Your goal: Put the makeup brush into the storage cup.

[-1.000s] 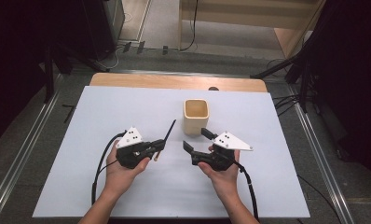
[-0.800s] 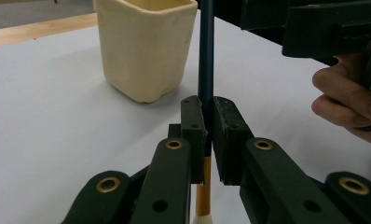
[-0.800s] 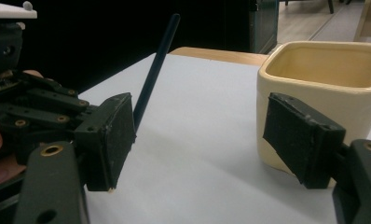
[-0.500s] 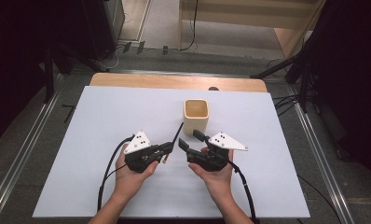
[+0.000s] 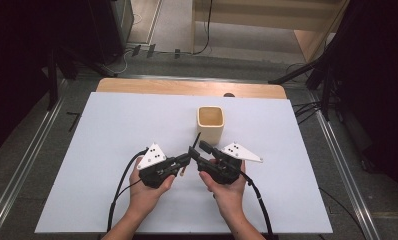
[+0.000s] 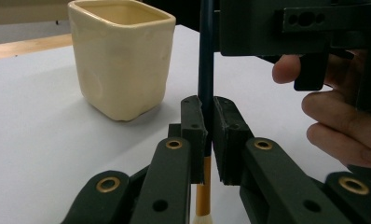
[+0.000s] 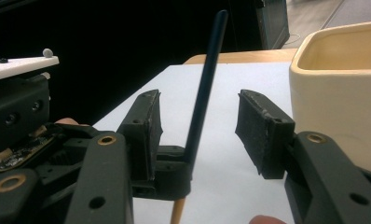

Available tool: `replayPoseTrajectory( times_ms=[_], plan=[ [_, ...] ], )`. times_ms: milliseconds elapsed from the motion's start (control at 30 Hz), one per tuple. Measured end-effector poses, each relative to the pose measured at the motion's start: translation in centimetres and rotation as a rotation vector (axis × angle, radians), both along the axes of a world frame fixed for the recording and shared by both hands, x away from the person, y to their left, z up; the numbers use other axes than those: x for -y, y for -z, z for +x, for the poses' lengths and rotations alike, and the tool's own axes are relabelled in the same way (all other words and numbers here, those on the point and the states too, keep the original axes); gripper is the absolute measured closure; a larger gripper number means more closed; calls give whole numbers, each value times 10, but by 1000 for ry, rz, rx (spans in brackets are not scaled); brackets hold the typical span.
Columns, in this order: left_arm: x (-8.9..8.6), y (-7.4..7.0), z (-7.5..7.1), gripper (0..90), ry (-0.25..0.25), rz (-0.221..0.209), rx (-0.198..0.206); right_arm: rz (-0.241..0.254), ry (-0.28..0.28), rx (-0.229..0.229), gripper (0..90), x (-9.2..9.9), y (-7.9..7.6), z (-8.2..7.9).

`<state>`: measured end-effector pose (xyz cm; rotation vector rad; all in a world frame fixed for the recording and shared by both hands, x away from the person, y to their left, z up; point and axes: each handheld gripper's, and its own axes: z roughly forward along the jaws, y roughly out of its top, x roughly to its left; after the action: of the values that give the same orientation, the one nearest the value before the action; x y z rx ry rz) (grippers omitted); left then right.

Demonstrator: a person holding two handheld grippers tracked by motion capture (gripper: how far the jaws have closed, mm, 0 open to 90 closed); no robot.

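Cream cup [image 5: 210,123] just beyond the pinched brush [image 6: 205,70].

Cup [image 5: 210,123] blocks path ahead; mat [image 5: 112,130] free left & right.

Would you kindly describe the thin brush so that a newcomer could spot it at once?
Start at the white table and find the cream square cup near its far middle. Just in front of it, the left gripper is shut on a slim brush. It is the only stick-like thing there: dark handle, orange lower section, pale tip.
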<state>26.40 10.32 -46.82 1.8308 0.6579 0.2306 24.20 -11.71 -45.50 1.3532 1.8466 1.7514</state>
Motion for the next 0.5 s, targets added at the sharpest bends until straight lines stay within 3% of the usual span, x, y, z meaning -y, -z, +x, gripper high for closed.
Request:
replayPoseTrajectory(
  times_ms=[200,500],
  plan=[
    [2,1,-2,841,-1,-12,7,14,26,-20,546,-2,1,0],
    [7,2,-5,841,1,-21,18,87,37,-58,659,-1,1,0]
  ],
)
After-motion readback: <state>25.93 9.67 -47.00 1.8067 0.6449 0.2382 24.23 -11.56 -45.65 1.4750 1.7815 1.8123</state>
